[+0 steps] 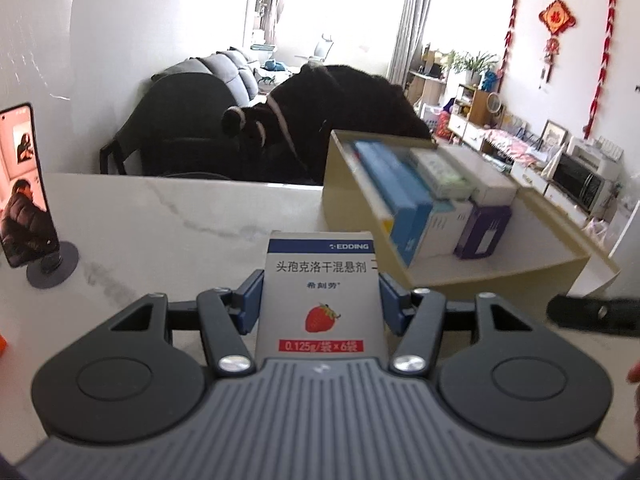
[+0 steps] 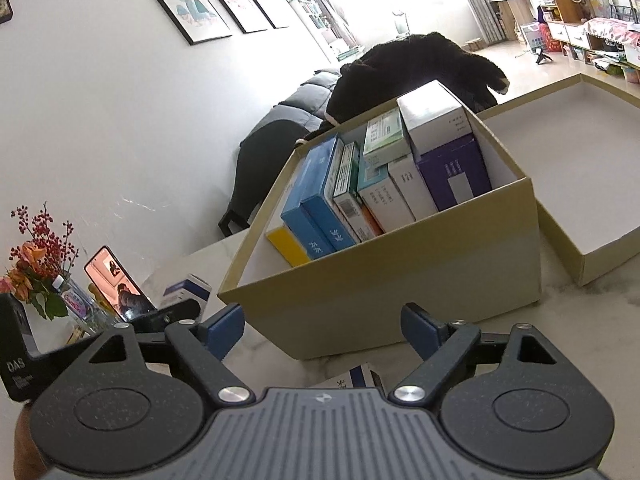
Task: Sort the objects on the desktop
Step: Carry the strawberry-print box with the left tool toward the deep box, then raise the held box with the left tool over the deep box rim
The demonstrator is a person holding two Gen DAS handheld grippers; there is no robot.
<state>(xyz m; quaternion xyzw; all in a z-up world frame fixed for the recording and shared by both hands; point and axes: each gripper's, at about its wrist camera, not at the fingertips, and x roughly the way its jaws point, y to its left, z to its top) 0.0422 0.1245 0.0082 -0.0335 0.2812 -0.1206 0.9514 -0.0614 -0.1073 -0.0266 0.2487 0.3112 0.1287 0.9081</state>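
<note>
White marbled surface (image 1: 168,216) carries a tan cardboard box (image 2: 400,280) packed with upright medicine boxes (image 2: 376,184). Left hand-held gripper (image 1: 320,300) clamps a strawberry-printed medicine carton (image 1: 320,292) near the box. Right hand-held gripper (image 2: 322,330) stands wide, nothing between its jaws, facing the box's near wall.

Bright living room, white walls, sunlit curtained window (image 1: 340,8), grey sofa (image 1: 224,68), framed prints (image 2: 208,4), red hangings (image 1: 556,24) on the wall.

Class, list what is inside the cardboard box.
The cardboard box holds upright medicine packs: blue, white, green, purple, and a yellow one lying low. Its floor and the packs' lower parts are hidden.
</note>
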